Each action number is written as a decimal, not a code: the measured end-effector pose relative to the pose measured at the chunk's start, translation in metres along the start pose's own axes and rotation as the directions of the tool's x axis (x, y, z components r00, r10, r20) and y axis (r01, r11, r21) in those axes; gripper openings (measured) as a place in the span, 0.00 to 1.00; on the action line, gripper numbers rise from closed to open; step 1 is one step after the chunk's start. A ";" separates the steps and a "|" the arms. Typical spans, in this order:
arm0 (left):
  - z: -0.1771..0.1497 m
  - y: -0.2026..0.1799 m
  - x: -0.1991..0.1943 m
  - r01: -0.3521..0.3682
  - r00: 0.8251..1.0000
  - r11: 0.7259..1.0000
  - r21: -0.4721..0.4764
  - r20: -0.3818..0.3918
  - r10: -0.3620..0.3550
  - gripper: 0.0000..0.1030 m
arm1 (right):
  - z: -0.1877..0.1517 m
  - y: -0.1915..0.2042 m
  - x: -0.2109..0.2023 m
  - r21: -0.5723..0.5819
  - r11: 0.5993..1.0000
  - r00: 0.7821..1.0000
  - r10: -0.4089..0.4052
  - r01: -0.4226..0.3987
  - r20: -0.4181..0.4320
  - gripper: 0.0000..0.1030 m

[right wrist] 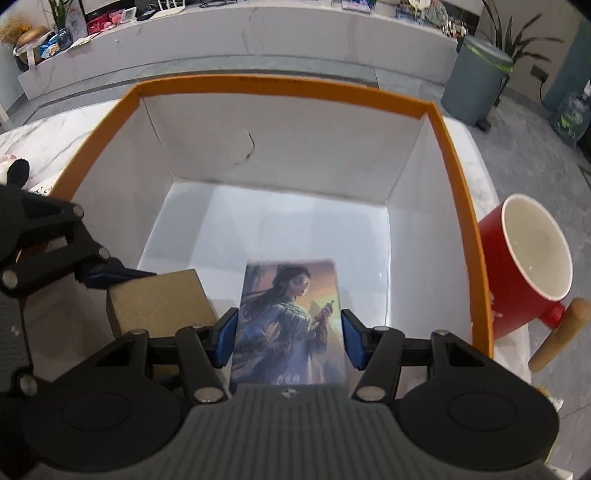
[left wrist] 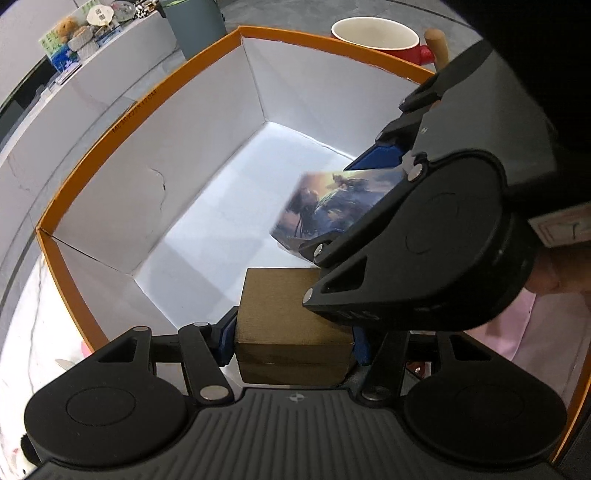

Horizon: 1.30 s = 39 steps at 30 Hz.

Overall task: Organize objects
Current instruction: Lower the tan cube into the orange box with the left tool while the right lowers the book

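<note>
Office lobby, marble counter (right wrist: 236, 33), potted plant (right wrist: 517, 40)

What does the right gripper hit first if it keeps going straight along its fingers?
Likely the bare white floor of the orange-rimmed cardboard box. The right gripper, shut on the illustrated picture box, points steeply down into it; nothing else shows ahead. The box it carries would touch first; depth is unclear.

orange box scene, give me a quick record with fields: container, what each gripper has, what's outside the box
container: orange box, white inside, open top, nothing lying loose on the floor in view
left gripper: shut on brown wooden block, inside the box
right gripper: shut on picture card box, inside the orange box
outside: red mug with wooden handle, beside the box wall
surface: marble table
</note>
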State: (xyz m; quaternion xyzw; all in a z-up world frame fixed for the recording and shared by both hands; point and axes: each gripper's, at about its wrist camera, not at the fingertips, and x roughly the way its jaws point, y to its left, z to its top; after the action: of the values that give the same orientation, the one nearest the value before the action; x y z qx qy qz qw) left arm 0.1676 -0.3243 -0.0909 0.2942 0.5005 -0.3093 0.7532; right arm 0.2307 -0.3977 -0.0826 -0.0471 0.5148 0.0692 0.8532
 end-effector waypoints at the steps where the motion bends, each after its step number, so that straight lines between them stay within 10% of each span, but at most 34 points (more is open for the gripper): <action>1: 0.000 0.000 0.000 0.001 1.000 1.000 -0.002 -0.001 -0.001 0.65 | 0.000 -0.001 0.001 0.005 1.000 1.000 0.002 -0.002 -0.003 0.58; 39: -0.027 0.022 -0.126 -0.084 0.983 0.991 -0.106 0.156 0.100 0.75 | 0.021 0.041 -0.116 -0.049 0.998 0.986 -0.031 0.040 0.165 0.60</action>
State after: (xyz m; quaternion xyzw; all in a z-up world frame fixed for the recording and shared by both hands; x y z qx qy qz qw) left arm 0.1303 -0.2682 0.0210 0.2534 0.4385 -0.2715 0.8184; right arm 0.1887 -0.3625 0.0290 -0.0724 0.4400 0.0710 0.8922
